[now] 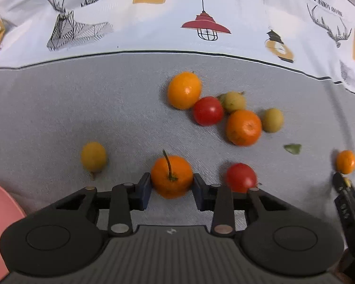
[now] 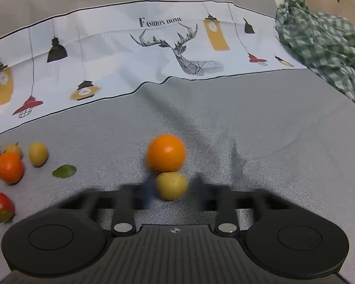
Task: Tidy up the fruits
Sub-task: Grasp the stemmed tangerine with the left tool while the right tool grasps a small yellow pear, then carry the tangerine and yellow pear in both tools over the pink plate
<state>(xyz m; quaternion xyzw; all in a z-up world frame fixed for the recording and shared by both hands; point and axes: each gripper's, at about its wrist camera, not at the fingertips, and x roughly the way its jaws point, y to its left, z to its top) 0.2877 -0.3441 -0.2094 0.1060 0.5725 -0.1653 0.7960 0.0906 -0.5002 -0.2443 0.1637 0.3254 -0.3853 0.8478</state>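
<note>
In the left wrist view my left gripper (image 1: 171, 184) is shut on an orange fruit with a green stem (image 1: 171, 177); both pads touch its sides. A red tomato (image 1: 241, 177) lies just right of it, a yellow fruit (image 1: 93, 156) to the left. A cluster lies beyond: an orange (image 1: 184, 90), a tomato (image 1: 208, 110), another orange (image 1: 243, 127) and two yellow-green fruits (image 1: 234, 101). In the right wrist view my right gripper (image 2: 174, 188) is blurred, its fingers around a yellow-green fruit (image 2: 170, 185) with a gap on the right. An orange (image 2: 166, 153) sits just behind.
A pink plate (image 1: 0, 217) edge shows at the lower left of the left wrist view. A green leaf (image 2: 64, 170) lies on the grey cloth. A printed white cloth (image 2: 130, 54) runs along the back and a green checked cloth (image 2: 324, 45) lies at far right.
</note>
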